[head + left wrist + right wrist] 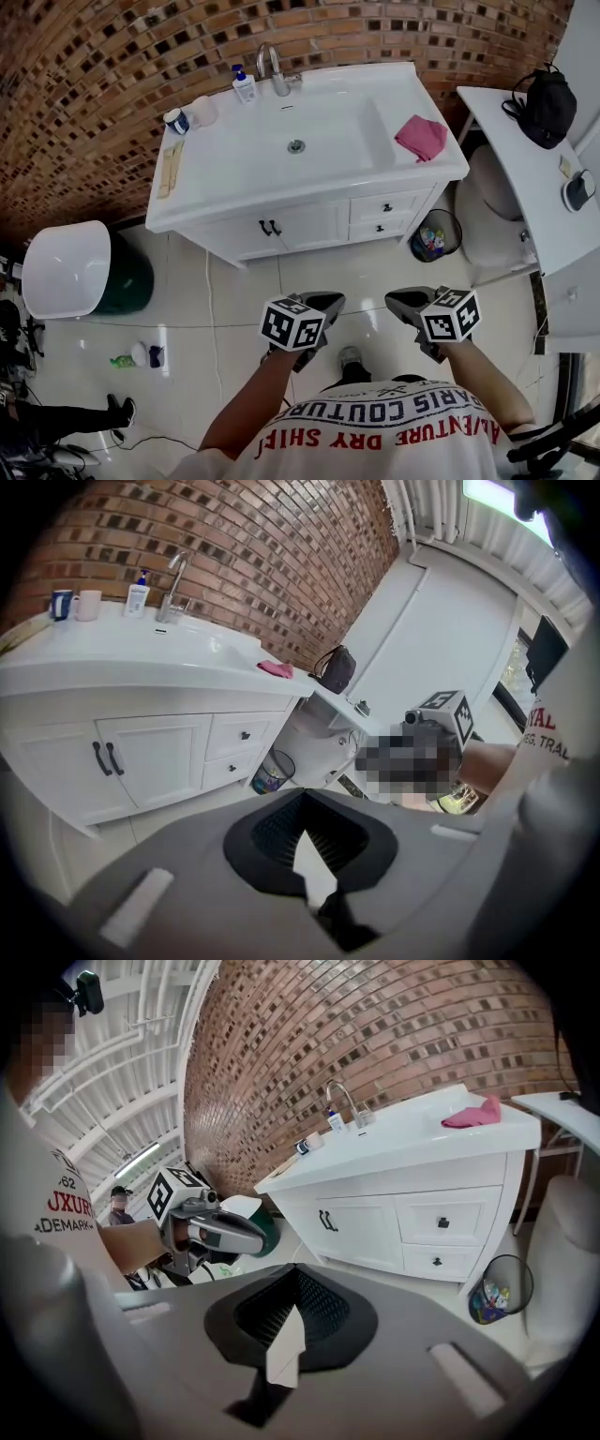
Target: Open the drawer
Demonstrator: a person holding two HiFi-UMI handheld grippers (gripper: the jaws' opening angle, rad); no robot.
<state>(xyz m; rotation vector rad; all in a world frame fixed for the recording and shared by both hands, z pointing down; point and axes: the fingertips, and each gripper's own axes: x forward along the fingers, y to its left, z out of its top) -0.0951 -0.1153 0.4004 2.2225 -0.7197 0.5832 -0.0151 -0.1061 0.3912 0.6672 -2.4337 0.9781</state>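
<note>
Both tongs hang low in the frame, close to my body, because I'm standing well back from the vanity point(309, 223). Left gripper point(323, 301) is pressed together with nothing in it, and the right gripper point(405, 302) is the same. The drawer point(405, 202) sits shut, right of centre under the sink point(328, 122), so the right one looks the natural pick for its knob point(385, 206)

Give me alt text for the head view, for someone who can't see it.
Seen from above, a person holds the left tool and right tool, both shut and empty, above a tiled floor, short of a white sink cabinet. Its two small drawers on the right are closed; a pink cloth lies on the counter above them.
</note>
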